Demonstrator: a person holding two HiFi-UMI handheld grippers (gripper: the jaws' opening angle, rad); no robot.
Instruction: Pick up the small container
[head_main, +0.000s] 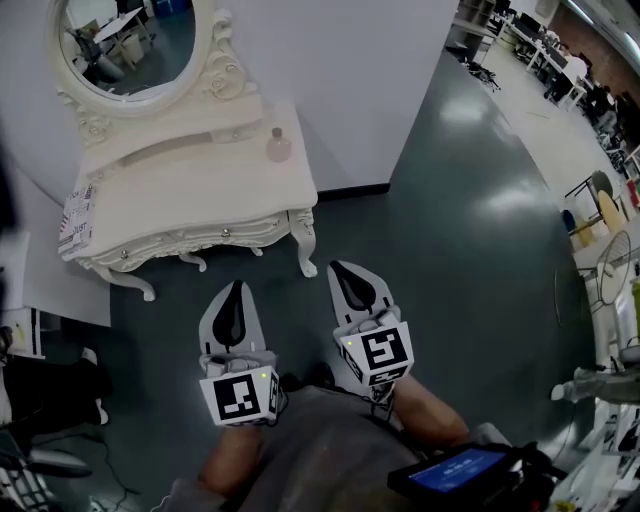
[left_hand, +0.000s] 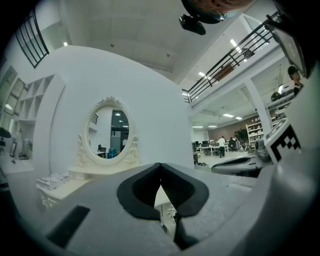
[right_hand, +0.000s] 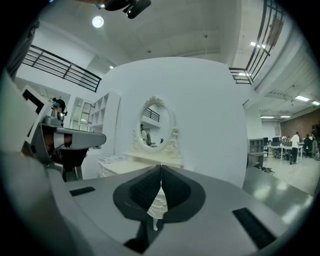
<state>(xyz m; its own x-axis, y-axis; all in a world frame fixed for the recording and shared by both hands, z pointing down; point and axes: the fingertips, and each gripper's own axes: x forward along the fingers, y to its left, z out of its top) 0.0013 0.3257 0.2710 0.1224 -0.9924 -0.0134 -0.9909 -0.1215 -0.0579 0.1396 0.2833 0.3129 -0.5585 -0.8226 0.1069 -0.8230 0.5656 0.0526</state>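
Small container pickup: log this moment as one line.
stage: before reach | left gripper: shut, empty | right gripper: shut, empty | small container: upright on dressing table, far right corner, untouched

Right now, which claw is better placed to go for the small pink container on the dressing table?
Right, narrowly. The pink container stands at the table's right rear corner, and the right claw sits slightly further forward than the left claw. Both are shut, empty.

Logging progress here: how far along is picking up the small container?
Done: nothing; the small pink container stands untouched on the ornate cream dressing table. In hand: nothing; left gripper and right gripper are shut, empty, over the dark floor short of the table. Left: approach, open, grasp, lift.
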